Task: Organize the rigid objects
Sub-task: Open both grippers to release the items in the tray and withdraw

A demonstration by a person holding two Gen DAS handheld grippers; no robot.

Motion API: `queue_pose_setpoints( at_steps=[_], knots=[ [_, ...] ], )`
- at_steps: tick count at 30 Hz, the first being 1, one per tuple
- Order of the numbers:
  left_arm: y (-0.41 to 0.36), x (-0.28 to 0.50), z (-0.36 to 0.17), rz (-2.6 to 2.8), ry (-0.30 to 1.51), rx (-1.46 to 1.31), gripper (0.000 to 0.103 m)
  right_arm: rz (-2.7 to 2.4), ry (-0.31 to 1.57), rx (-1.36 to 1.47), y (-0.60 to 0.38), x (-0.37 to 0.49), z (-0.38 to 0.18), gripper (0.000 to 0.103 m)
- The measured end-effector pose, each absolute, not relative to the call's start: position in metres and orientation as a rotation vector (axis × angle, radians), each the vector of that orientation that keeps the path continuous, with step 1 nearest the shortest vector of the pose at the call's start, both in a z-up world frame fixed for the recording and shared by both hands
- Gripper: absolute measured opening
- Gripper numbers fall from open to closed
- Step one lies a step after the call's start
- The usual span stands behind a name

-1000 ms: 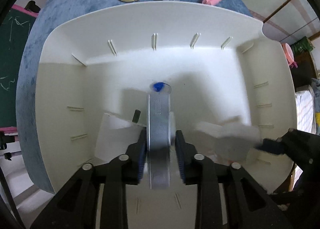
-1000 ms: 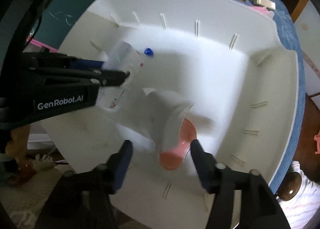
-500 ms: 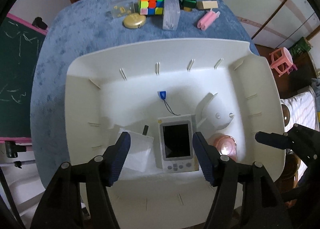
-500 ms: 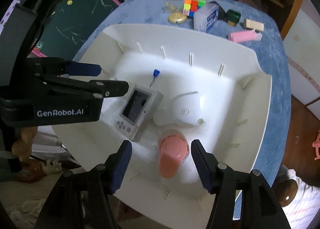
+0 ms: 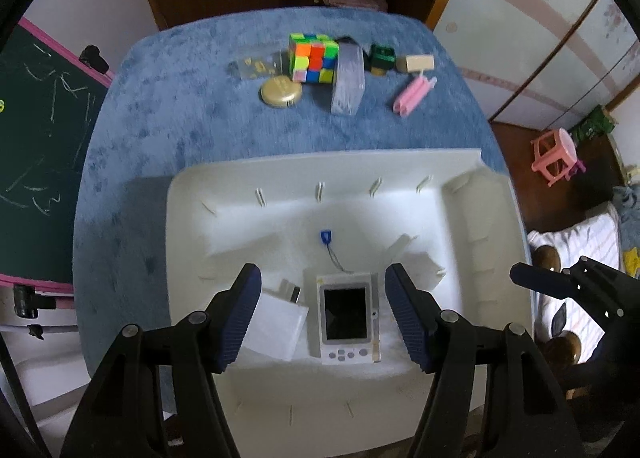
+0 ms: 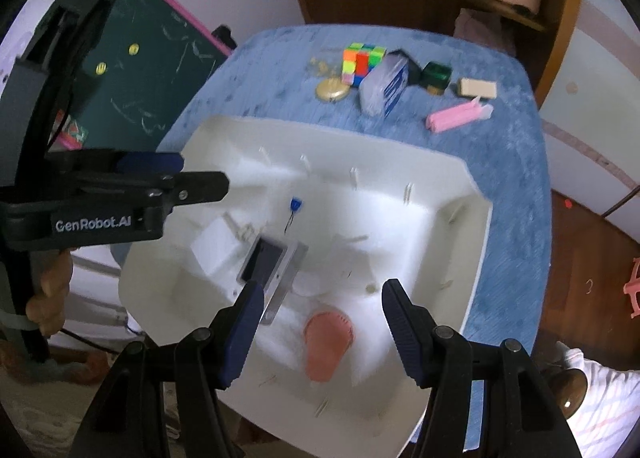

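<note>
Left wrist view shows your white handheld device with a dark screen (image 5: 346, 322) lying flat, screen up, in the white plastic organiser tray (image 5: 500, 218), with a flat white box (image 5: 276, 324) just beside it on its left and a small blue tag on a thin cord (image 5: 326, 236) beyond it; the right wrist view adds a pink round-ended item (image 6: 328, 342) near the tray's front. By my reading the sorting is partly done: the multicoloured puzzle cube (image 5: 314, 58), gold round case (image 5: 280, 91), clear wrapped pack (image 5: 348, 80), green block (image 5: 382, 58), beige block (image 5: 416, 63) and pink clip (image 5: 412, 95) all sit outside the tray at the far end of the blue-covered tabletop (image 5: 160, 118). Your left tool (image 5: 322, 310) hangs above the device, spread wide and gripping nothing. Your right tool (image 6: 322, 332) hovers over the tray's near edge, equally wide apart and empty.
</note>
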State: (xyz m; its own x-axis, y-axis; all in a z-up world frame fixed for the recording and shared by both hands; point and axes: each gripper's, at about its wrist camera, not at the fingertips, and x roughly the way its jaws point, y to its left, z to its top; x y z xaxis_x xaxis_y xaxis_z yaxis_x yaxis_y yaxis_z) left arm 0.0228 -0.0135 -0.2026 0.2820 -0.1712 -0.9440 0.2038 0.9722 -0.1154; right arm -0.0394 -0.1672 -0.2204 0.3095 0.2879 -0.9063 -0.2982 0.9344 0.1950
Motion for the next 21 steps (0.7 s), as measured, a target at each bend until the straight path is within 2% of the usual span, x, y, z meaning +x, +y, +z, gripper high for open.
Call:
queue_pose_setpoints(
  at_steps=[21],
  knots=[
    [-0.032,0.082,-0.151,-0.305,1.134,0.059,0.068,0.258,1.051,0.054,-0.218,0.024,-0.163,0.062]
  ],
)
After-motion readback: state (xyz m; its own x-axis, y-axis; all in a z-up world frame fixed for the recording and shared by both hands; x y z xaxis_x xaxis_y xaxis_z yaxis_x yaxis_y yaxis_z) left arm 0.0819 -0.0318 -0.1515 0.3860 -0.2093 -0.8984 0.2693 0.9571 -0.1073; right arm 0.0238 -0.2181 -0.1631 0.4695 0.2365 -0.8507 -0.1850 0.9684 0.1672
